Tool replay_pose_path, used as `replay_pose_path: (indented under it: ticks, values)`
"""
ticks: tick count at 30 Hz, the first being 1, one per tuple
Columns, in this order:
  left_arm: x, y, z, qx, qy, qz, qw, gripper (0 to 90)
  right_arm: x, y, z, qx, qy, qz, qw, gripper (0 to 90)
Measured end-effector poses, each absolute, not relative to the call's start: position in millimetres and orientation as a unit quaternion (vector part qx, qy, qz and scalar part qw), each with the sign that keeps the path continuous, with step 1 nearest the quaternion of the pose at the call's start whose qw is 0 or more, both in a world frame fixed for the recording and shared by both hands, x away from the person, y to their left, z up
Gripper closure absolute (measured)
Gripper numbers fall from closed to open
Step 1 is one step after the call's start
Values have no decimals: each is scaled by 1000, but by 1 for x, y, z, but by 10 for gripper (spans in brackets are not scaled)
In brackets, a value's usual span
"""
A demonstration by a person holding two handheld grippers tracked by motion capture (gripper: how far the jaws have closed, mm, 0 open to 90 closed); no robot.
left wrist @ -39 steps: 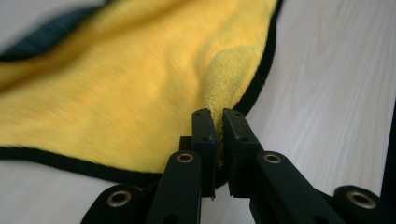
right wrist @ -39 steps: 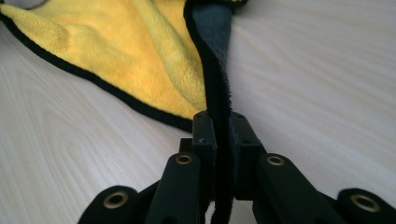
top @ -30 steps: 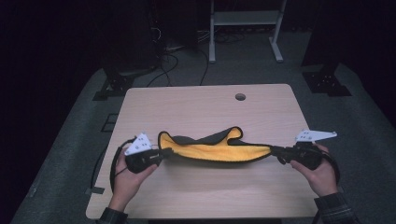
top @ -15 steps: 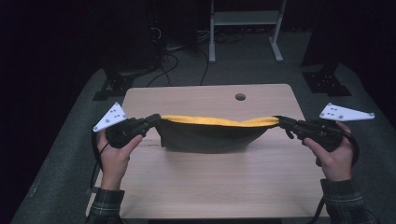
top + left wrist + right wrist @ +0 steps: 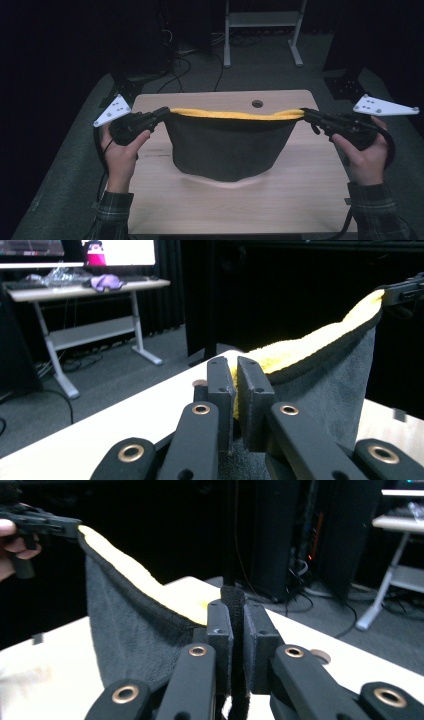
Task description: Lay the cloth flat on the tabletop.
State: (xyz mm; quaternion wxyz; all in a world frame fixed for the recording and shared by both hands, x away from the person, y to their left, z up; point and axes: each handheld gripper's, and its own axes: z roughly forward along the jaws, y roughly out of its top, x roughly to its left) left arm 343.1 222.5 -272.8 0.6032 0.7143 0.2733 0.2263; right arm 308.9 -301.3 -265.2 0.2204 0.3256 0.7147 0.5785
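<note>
Both grippers had risen since the earlier frame, carrying the cloth (image 5: 227, 145) off the desk (image 5: 300, 190), where it had lain slumped with its yellow face up, until it hung as a taut dark sheet between them, its lower hem at or just above the wood. At the left, the left gripper (image 5: 162, 113) was clamped on one top corner; at the right, the right gripper (image 5: 306, 114) was clamped on the other, the yellow edge stretched nearly straight between. That lift probably meant the cloth was being spread out, ready for folding or laying flat. The left gripper view showed what the high view could not: yellow pile pinched between the closed jaws, above the grey face of the cloth (image 5: 325, 385). The right gripper view showed a black hem strip standing up through its jaws.
</note>
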Motion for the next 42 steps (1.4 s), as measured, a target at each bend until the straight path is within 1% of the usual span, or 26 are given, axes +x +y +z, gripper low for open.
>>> replay_pose_path:
  ticks: [1, 2, 4, 5, 9, 10, 12, 14, 15, 16, 17, 18, 19, 20, 21, 22, 23, 25, 28, 30, 35, 36, 37, 39, 41, 42]
  values:
    - [353, 220, -274, 713, 280, 228, 601, 849, 321, -301, -270, 337, 714, 574, 217, 829]
    - [353, 220, -274, 713, 280, 228, 601, 849, 325, -300, -271, 340, 713, 573, 219, 829]
    - [364, 218, -272, 709, 282, 233, 603, 849, 331, -300, -271, 343, 711, 573, 221, 829]
    - [369, 217, -269, 703, 282, 240, 608, 849, 335, -301, -268, 338, 702, 583, 232, 829]
    - [368, 216, -269, 701, 274, 244, 612, 848, 332, -301, -265, 330, 699, 585, 245, 828]
    - [365, 215, -279, 712, 271, 237, 603, 848, 330, -302, -269, 332, 702, 581, 241, 828]
    - [360, 215, -294, 723, 274, 227, 592, 848, 325, -304, -284, 335, 712, 571, 233, 827]
    - [354, 216, -318, 739, 281, 209, 576, 848, 320, -305, -304, 341, 723, 560, 217, 828]
    - [354, 216, -318, 739, 281, 209, 576, 848, 316, -305, -319, 345, 732, 550, 205, 827]
    - [351, 217, -329, 744, 285, 199, 571, 848, 316, -305, -319, 345, 732, 550, 205, 827]
    - [343, 217, -349, 757, 291, 181, 556, 848, 309, -303, -343, 354, 746, 534, 182, 827]
    - [343, 217, -349, 757, 291, 181, 556, 848, 304, -302, -354, 356, 753, 527, 173, 826]
    - [339, 217, -358, 764, 293, 175, 548, 848, 300, -301, -364, 358, 759, 519, 164, 826]
    - [334, 217, -366, 772, 292, 167, 539, 848, 300, -301, -364, 358, 759, 519, 164, 826]
    - [323, 218, -381, 782, 292, 152, 530, 848, 291, -299, -381, 359, 771, 506, 147, 824]
    - [323, 218, -381, 782, 292, 152, 530, 847, 287, -299, -388, 359, 775, 501, 140, 824]
    - [318, 219, -387, 786, 293, 145, 525, 847, 287, -299, -388, 359, 775, 501, 140, 824]
    - [304, 222, -399, 795, 296, 126, 515, 846, 276, -298, -403, 358, 785, 492, 119, 821]
    - [294, 224, -407, 800, 296, 117, 510, 844, 268, -297, -410, 356, 791, 485, 112, 819]
    - [282, 226, -418, 809, 297, 103, 497, 843, 258, -298, -420, 357, 799, 473, 97, 816]
    - [269, 225, -433, 820, 300, 79, 480, 836, 251, -300, -430, 362, 806, 461, 87, 811]
    - [266, 225, -436, 824, 300, 73, 475, 836, 250, -301, -433, 363, 808, 456, 86, 801]
    - [264, 225, -439, 827, 300, 68, 471, 821, 248, -304, -437, 366, 810, 451, 80, 757]
    - [260, 226, -444, 832, 299, 54, 465, 796, 246, -307, -440, 369, 810, 449, 77, 697]
    - [260, 227, -445, 832, 299, 52, 465, 718, 246, -309, -440, 374, 808, 449, 77, 683]
    - [260, 229, -443, 829, 301, 58, 468, 718, 246, -310, -440, 374, 807, 450, 76, 665]
